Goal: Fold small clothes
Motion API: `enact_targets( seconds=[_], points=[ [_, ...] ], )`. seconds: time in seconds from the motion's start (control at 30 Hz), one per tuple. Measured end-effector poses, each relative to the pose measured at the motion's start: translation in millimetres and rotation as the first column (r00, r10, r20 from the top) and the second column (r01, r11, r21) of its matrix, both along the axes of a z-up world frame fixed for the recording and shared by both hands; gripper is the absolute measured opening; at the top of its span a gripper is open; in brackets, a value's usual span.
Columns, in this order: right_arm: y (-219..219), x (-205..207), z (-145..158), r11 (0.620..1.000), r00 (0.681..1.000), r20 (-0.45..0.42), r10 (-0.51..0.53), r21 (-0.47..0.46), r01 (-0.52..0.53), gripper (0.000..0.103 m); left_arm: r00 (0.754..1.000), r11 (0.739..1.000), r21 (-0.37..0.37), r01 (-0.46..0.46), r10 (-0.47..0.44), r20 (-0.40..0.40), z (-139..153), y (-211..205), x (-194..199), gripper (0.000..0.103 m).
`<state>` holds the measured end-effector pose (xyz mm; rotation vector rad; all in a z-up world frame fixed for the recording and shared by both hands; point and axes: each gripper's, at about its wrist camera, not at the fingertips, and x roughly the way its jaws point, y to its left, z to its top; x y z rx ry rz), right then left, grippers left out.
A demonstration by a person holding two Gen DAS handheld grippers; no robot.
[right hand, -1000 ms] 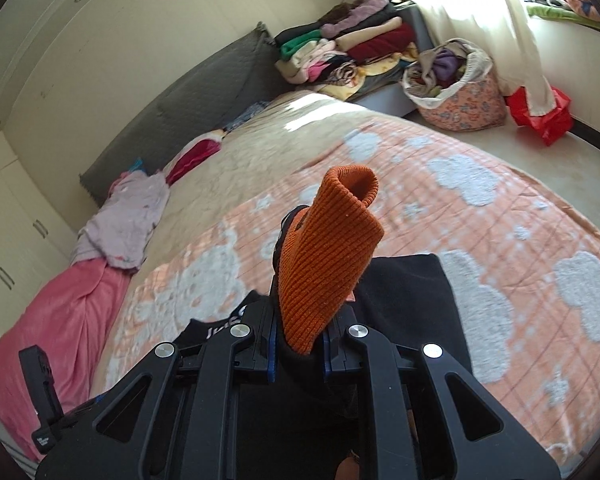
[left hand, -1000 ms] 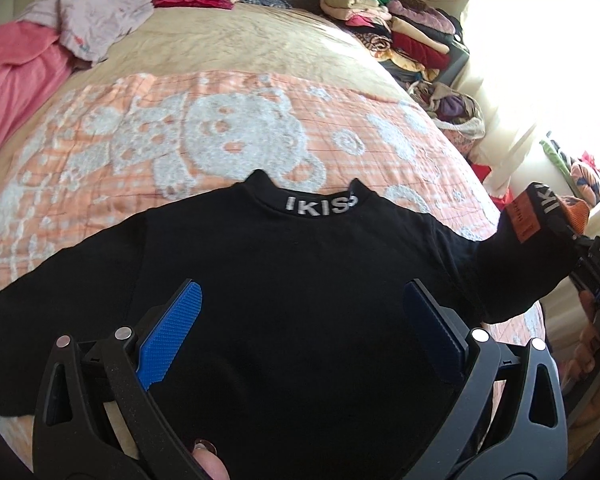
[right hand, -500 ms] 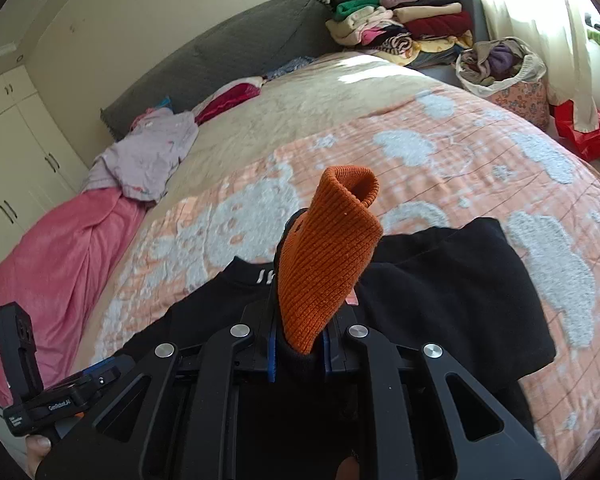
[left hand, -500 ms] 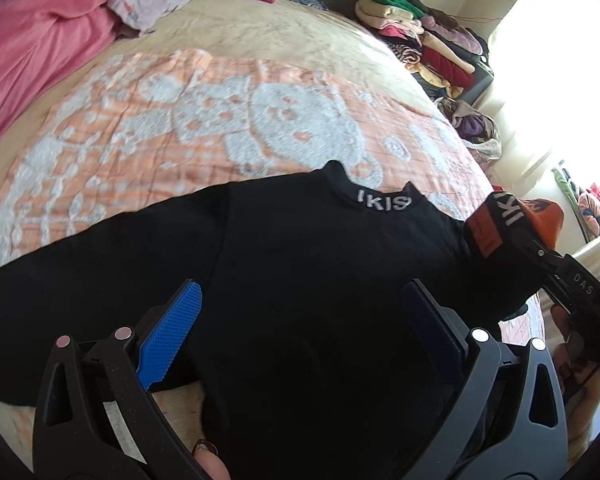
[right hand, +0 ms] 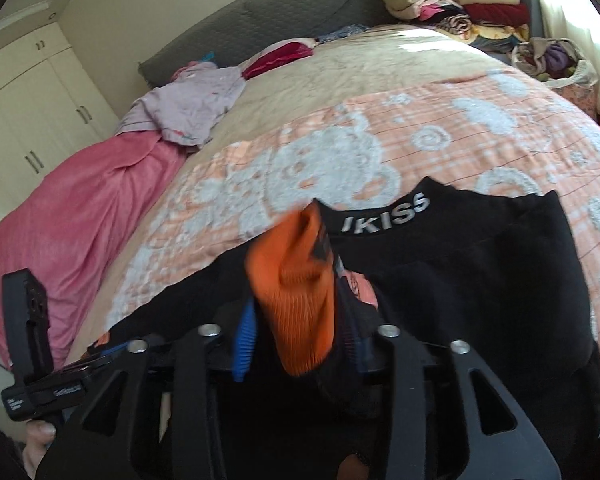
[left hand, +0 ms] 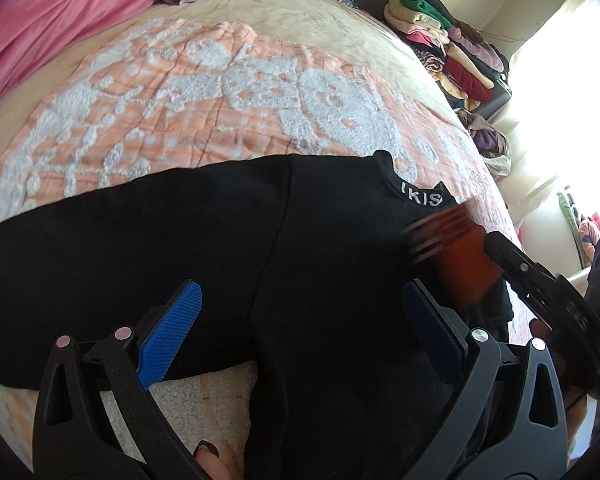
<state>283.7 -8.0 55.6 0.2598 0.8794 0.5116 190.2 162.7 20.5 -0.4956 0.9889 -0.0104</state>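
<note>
While the right gripper (right hand: 300,344) has just been opening, its jaws part-spread around the ribbed orange cuff (right hand: 296,280), the soft sleeve may slump crooked and spoil the fold. The left gripper (left hand: 300,336) hangs wide and empty over the limp black knit top (left hand: 204,240), which lies on the fuzzy orange-and-white blanket (left hand: 204,92).

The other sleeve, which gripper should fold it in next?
Probably left. The left gripper hangs open above the shirt beside that flat sleeve; the right gripper has been opening around its orange cuff.
</note>
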Motion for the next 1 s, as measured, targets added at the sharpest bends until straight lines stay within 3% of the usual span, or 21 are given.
enact_targets(
  seconds=[0.1,0.23,0.37,0.53,0.63,0.7,0.73,0.83,1.0],
  points=[
    [1,-6,7,0.999,0.999,0.024,0.038,0.016,-0.038,0.05,1.0,1.0,-0.02,0.004,-0.004,-0.004,-4,0,-1,0.095],
    [-14,-12,14,1.0,0.999,0.05,0.01,0.002,-0.01,0.056,0.999,0.998,-0.051,0.032,-0.032,-0.01,-9,-11,1,0.091],
    [-37,-17,12,0.998,0.998,0.052,-0.041,-0.048,0.044,0.057,0.996,0.992,-0.1,0.081,-0.085,-0.036,-19,-32,12,0.064],
    [-83,-26,4,0.99,0.991,0.044,-0.13,-0.052,0.132,0.057,0.99,0.989,-0.129,0.071,-0.086,-0.111,-41,-53,27,0.061],
    [-112,-31,-1,0.98,0.981,0.033,-0.19,-0.046,0.192,0.057,0.993,0.993,-0.111,0.045,-0.057,-0.106,-44,-61,31,0.061],
    [-134,-34,-5,0.97,0.971,0.023,-0.237,-0.041,0.238,0.057,0.995,0.996,-0.083,0.035,-0.042,-0.092,-42,-66,33,0.04],
    [-141,-34,-6,0.967,0.968,0.019,-0.251,-0.037,0.251,0.057,0.995,0.996,-0.078,0.035,-0.041,-0.087,-41,-68,35,0.016],
    [-161,-36,-12,0.957,0.957,0.005,-0.289,-0.033,0.289,0.057,0.997,0.995,-0.087,0.05,-0.054,-0.048,-33,-70,36,0.006],
    [-174,-36,-18,0.951,0.952,0.001,-0.307,-0.039,0.307,0.057,0.997,0.998,-0.018,0.067,-0.067,0.044,-5,-68,26,0.005]
  ],
)
